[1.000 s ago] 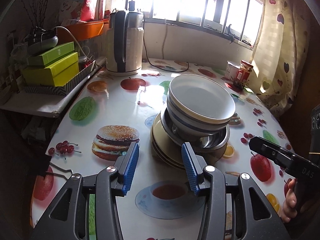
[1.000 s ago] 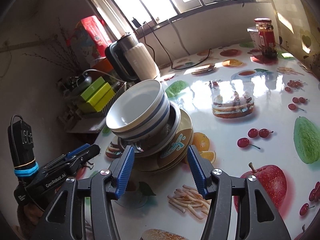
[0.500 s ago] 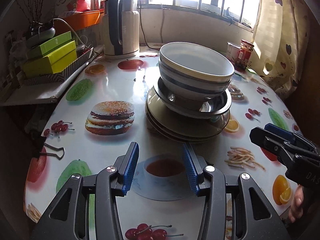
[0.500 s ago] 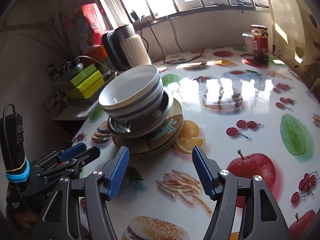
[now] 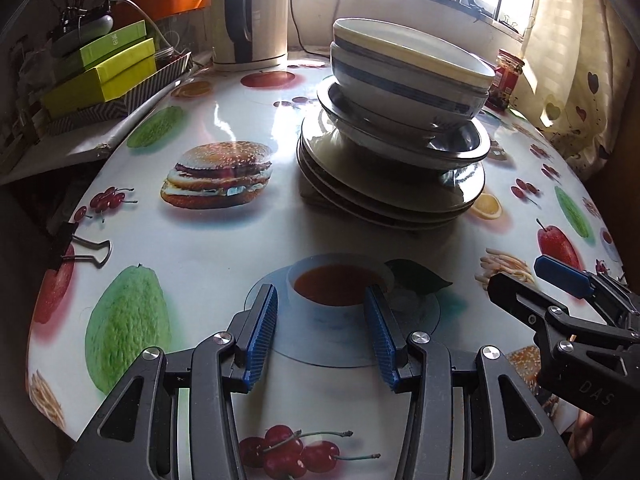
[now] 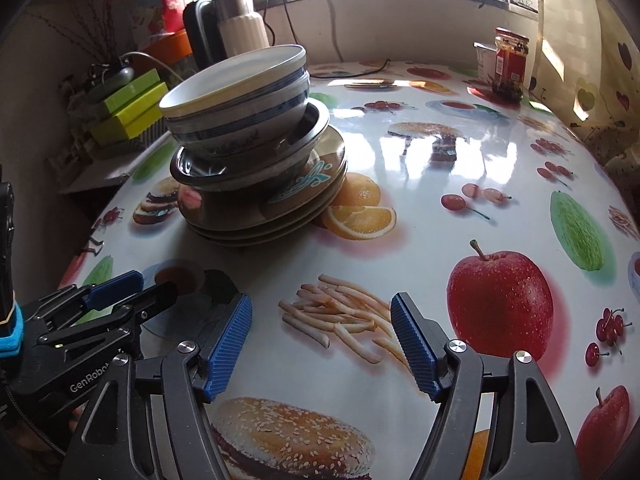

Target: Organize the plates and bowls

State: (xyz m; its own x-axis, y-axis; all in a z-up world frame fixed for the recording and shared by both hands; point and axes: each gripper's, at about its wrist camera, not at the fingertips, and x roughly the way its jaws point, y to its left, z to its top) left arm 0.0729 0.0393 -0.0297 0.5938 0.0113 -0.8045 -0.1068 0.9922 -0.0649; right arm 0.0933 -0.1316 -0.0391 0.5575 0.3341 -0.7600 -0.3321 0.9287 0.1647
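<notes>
A mixed stack stands mid-table: white bowls with blue bands [image 5: 408,76] [image 6: 240,108] nest on top, a steel dish [image 5: 448,144] [image 6: 208,172] lies under them, and brown plates [image 5: 384,196] [image 6: 304,188] form the base. My left gripper [image 5: 320,320] hovers low over the tablecloth in front of the stack, open and empty. To its right, my right gripper [image 6: 322,344] hangs just as low; its jaws are opening with nothing between them. Each gripper shows in the other's view, the right gripper [image 5: 560,284] at the right edge and the left gripper [image 6: 120,288] at the left edge.
The table [image 5: 224,248] wears a glossy food-print cloth. An electric kettle [image 5: 248,20] [image 6: 236,28] stands at the back with its cord. Green boxes [image 5: 100,76] sit on a left shelf. A red jar [image 6: 510,64] stands far right. A binder clip [image 5: 84,248] grips the left edge.
Both grippers have dropped toward the table, so the stack now looks taller and nearer. The right gripper's jaws have spread wider; the left gripper's gap is unchanged.
</notes>
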